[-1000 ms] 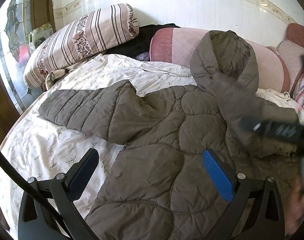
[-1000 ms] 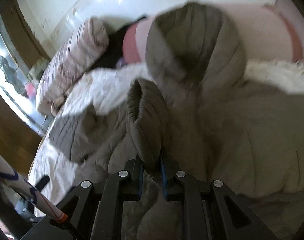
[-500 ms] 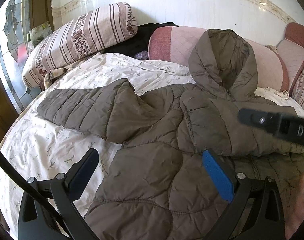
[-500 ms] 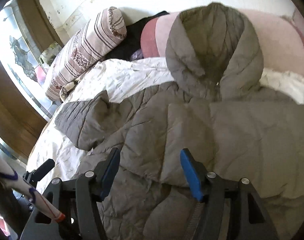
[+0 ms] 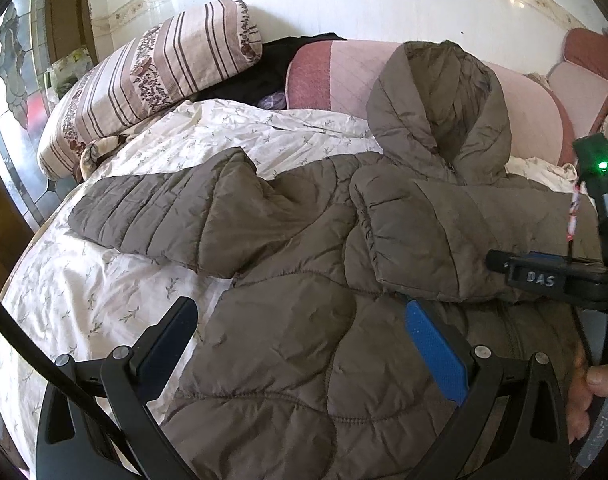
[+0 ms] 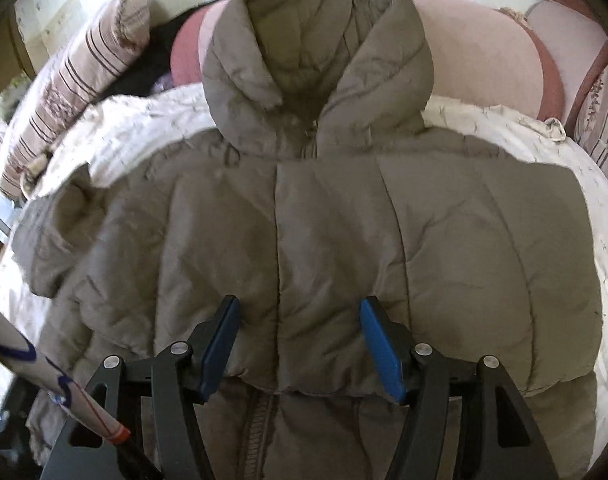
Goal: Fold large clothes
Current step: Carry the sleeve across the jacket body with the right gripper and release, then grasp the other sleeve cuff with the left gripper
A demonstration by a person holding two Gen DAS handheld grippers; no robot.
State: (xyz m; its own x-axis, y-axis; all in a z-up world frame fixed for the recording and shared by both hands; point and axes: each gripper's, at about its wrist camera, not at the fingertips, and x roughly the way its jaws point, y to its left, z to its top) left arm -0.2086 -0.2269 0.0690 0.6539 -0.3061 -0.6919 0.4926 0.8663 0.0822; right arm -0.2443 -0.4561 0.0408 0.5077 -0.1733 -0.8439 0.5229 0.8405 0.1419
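**Lying Flat, One Sleeve Folded Across the Chest**

Spreading over the bed's cream, leaf-printed sheet [image 5: 104, 296], the grey-brown quilted hooded puffer jacket [image 5: 288, 320] lay front up, its hood [image 5: 439, 108] propped against the long pink bolster cushion [image 5: 343, 76] at the head of the bed. One sleeve [image 5: 443, 236] lay folded across the chest, its cuff end reaching about to the middle of the jacket; the other sleeve [image 5: 152, 208] stretched out sideways over the sheet toward the striped, flower-banded pillow [image 5: 152, 76].

A second earlier the right tongs [image 6: 300, 344] had been clamped on a raised fold of this sleeve, carrying it across the body. Half a second earlier they had already let go and stood spread over the fabric. In the present frames they were again spread wide, blue pads apart, holding nothing, and hovered over the lower edge of the folded sleeve; the right wrist view had shifted toward the jacket's centre, so the hood [image 6: 315, 60] and folded sleeve [image 6: 383, 240] filled it. That view was slightly blurred.

The left tongs [image 5: 300, 344] stayed wide open throughout, empty, poised above the jacket's lower front, with hardly any change in their view. At the right edge of the left wrist view the other black gripper body [image 5: 551, 276] showed, farther into frame than before, with a green light glowing above it.

A black garment [image 5: 264, 72] lay bunched between pillow and bolster.
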